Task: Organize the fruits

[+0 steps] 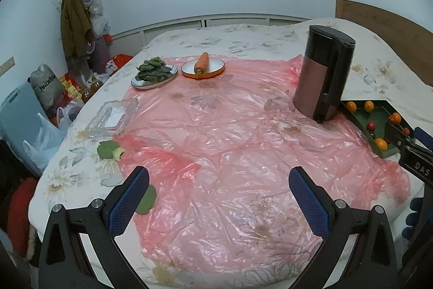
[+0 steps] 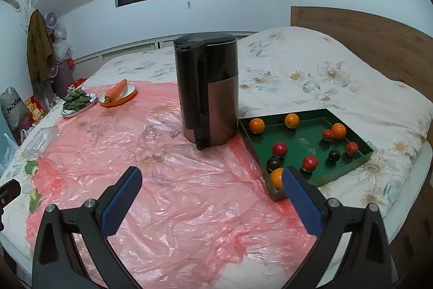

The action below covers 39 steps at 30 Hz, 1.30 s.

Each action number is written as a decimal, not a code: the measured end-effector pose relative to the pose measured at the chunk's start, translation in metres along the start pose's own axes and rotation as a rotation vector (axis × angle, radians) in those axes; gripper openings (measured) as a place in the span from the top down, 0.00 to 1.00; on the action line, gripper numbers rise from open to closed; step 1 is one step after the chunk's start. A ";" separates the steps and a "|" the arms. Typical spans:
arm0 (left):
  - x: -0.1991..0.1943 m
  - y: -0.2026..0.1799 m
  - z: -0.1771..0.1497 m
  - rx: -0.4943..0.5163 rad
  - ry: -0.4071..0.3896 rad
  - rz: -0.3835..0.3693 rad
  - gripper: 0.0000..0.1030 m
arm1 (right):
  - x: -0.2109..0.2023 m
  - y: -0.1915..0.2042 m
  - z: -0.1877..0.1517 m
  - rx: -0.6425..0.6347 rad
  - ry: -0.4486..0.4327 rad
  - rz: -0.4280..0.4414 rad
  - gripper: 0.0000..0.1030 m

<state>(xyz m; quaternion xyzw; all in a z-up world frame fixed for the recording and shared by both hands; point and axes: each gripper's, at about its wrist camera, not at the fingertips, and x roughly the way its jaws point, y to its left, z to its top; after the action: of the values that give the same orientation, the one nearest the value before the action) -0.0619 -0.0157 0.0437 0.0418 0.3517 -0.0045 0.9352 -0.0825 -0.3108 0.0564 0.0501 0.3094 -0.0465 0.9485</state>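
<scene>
The fruit tray (image 2: 311, 142) lies just ahead-right of the right claw (image 2: 213, 178), far right of the left claw (image 1: 219, 178); both gape empty.

pink plastic sheet (image 1: 216, 126), green tray (image 2: 308, 142), orange, red, dark fruits (image 2: 310, 163).

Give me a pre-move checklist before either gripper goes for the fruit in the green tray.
1. Left gripper open and empty: ok.
2. Right gripper open and empty: ok.
3. Fruit all lying loose in the green tray, none stacked: ok.
4. Nearest orange free to grasp: cannot tell, the right gripper's finger partly hides it.
5. Kettle upright, close beside the tray's far left corner: ok, but mind it.
6. Clear dish empty for sorted fruit: ok.
</scene>
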 end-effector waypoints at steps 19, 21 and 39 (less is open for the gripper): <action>-0.006 0.022 0.006 -0.027 0.007 -0.009 0.01 | 0.007 0.016 0.004 -0.038 0.032 0.021 0.00; -0.005 0.024 0.008 -0.037 0.006 -0.021 0.01 | 0.008 0.019 0.005 -0.053 0.036 0.015 0.00; 0.016 0.032 0.017 -0.049 0.006 -0.036 0.01 | 0.027 0.021 0.016 -0.076 0.068 -0.009 0.00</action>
<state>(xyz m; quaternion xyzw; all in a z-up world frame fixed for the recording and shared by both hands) -0.0375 0.0153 0.0484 0.0124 0.3553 -0.0124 0.9346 -0.0491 -0.2933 0.0543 0.0143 0.3434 -0.0375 0.9383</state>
